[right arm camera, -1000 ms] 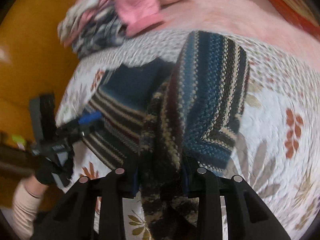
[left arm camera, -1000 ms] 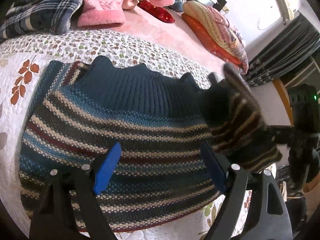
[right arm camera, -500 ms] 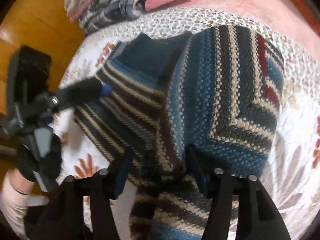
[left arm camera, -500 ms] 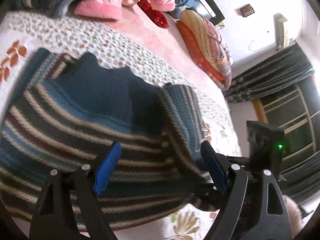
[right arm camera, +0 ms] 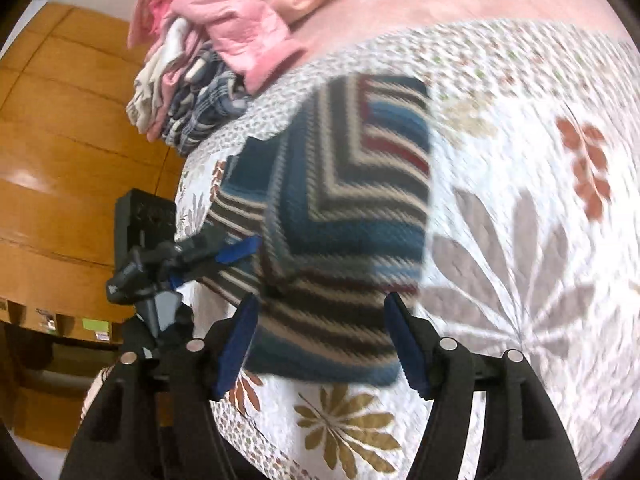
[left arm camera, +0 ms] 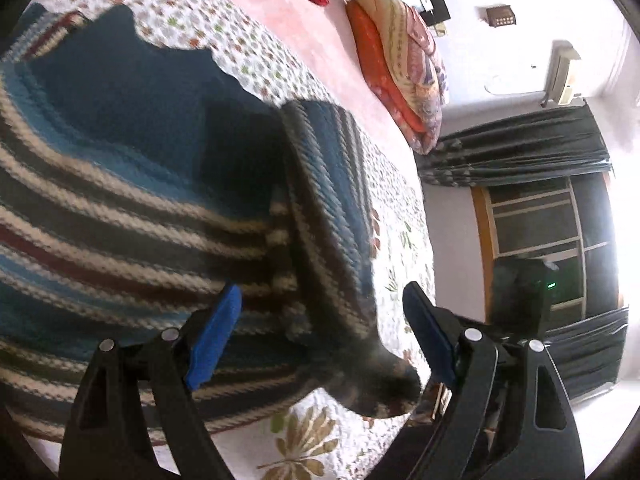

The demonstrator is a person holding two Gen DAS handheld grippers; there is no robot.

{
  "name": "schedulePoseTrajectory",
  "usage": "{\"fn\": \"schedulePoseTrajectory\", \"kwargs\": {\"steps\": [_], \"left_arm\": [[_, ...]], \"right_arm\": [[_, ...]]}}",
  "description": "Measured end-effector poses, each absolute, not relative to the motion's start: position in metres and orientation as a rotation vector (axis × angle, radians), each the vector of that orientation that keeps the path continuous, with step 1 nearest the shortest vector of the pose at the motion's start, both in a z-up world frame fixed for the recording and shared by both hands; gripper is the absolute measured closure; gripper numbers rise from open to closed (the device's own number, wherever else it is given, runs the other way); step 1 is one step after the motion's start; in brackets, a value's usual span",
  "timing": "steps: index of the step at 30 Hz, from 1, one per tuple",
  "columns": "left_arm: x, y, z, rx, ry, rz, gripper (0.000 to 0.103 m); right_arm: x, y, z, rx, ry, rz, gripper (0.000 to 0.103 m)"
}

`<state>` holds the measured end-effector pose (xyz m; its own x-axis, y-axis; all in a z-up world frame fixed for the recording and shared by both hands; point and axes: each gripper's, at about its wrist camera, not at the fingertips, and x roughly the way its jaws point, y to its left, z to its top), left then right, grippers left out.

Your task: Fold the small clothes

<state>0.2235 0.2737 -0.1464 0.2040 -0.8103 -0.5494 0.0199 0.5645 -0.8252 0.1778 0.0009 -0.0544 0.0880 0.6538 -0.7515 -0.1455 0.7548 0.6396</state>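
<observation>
1. Your bed (right arm camera: 520, 128) carries everything, under a white quilt with leaf and flower prints; beyond the quilt a pink sheet runs to the far edge.
2. Your sweater (right arm camera: 344, 216), striped blue, dark, cream and red, lies flat on the quilt near the bed's front edge, toward its left side. One side is folded over the body, so the stripes meet at an angle.
3. A pile of clothes (right arm camera: 208, 80), pink on top and plaid beneath, sits at the bed's far left edge, apart from the sweater.
4. Folded blankets (left arm camera: 400, 60), orange and patterned, lie at the far end of the bed.
5. Your right gripper (right arm camera: 324, 340) hangs over the sweater's near hem, blue pads spread wide, gripping nothing.
6. Your left gripper (left arm camera: 320, 340) is also released, its pads apart above the sweater's folded sleeve, with its tips over the sweater's left edge.
</observation>
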Motion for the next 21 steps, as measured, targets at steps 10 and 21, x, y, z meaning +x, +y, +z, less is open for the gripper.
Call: {"fn": "schedulePoseTrajectory", "kwargs": {"steps": [10, 21], "left_arm": [[0.236, 0.223, -0.151, -0.816, 1.291, -0.728, 0.018], [0.252, 0.201, -0.158, -0.775, 1.292, -0.724, 0.052]], "right_arm": [[0.157, 0.012, -0.099, 0.434, 1.429, 0.665, 0.037], [0.152, 0.033, -0.087, 0.361, 1.398, 0.708, 0.037]]}}
